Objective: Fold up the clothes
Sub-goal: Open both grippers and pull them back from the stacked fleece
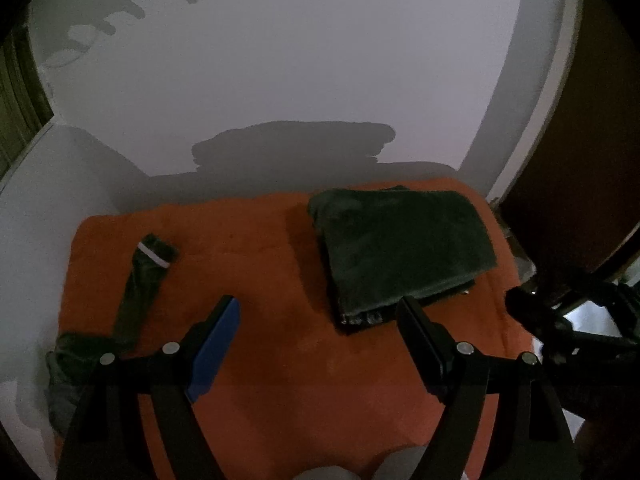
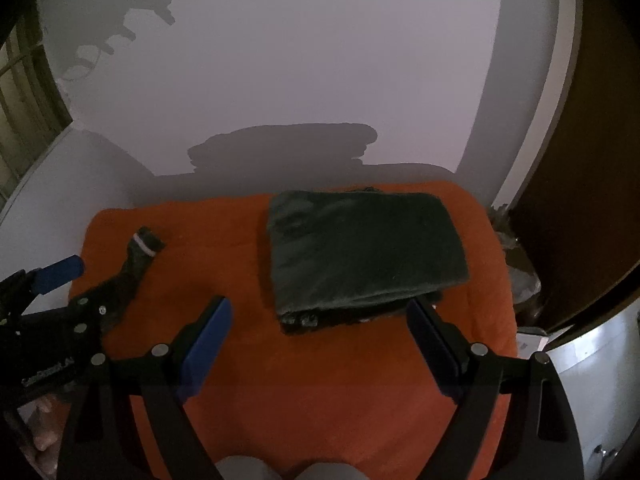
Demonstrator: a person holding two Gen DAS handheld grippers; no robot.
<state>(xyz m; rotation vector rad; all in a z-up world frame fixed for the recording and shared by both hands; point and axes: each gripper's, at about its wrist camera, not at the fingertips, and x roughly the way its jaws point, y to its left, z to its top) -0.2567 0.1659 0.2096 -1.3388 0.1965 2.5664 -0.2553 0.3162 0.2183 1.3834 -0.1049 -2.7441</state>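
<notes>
A folded dark green garment (image 1: pixel 404 248) (image 2: pixel 364 248) lies flat on the right half of the orange-covered table (image 1: pixel 280 380) (image 2: pixel 320 400). A second dark green piece with a white stripe (image 1: pixel 150 268) (image 2: pixel 142 254) stretches along the table's left side and bunches at its near end. My left gripper (image 1: pixel 320 312) (image 2: pixel 76 284) hovers open over bare orange cloth, just short of the folded garment's near edge. My right gripper (image 2: pixel 320 316) (image 1: pixel 532 312) is also open, its right finger close to the garment's near right corner. Neither holds anything.
A white wall (image 1: pixel 320 60) rises right behind the table. A brown wooden panel (image 1: pixel 592 160) (image 2: pixel 580 200) stands at the right, a window frame (image 2: pixel 24 100) at the left, and a white appliance (image 2: pixel 592 360) at the lower right. A person's hand (image 2: pixel 40 436) shows at the lower left.
</notes>
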